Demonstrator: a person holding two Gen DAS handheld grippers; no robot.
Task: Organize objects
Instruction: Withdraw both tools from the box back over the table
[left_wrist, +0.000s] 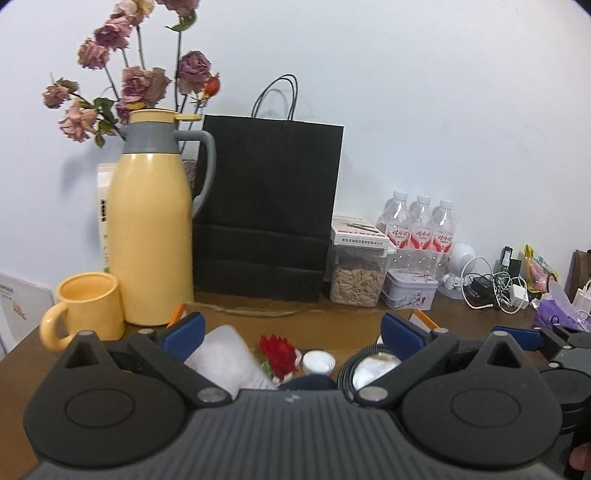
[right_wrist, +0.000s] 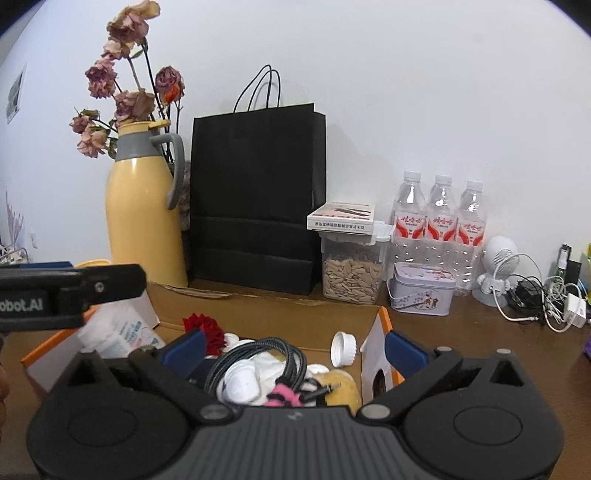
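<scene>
An open cardboard box (right_wrist: 266, 314) lies on the brown table, holding a red flower (right_wrist: 205, 326), a tissue pack (right_wrist: 118, 332), a coiled braided cable (right_wrist: 266, 350), white caps (right_wrist: 343, 349), a pink fuzzy item (right_wrist: 284, 395) and a white earbud case (right_wrist: 242, 380). My left gripper (left_wrist: 291, 332) is open above the box, over the red flower (left_wrist: 279, 354), a white cap (left_wrist: 318, 362) and a clear packet (left_wrist: 225, 354). My right gripper (right_wrist: 293, 347) is open above the cable, empty. The left gripper also shows in the right wrist view (right_wrist: 70, 291) at the left.
At the back stand a yellow thermos (left_wrist: 151, 236), a yellow mug (left_wrist: 85, 310), dried roses (left_wrist: 133, 74), a black paper bag (left_wrist: 266, 210), a seed jar (left_wrist: 356, 275), a tin (left_wrist: 408, 290), three water bottles (left_wrist: 419, 229) and tangled chargers (left_wrist: 495, 288).
</scene>
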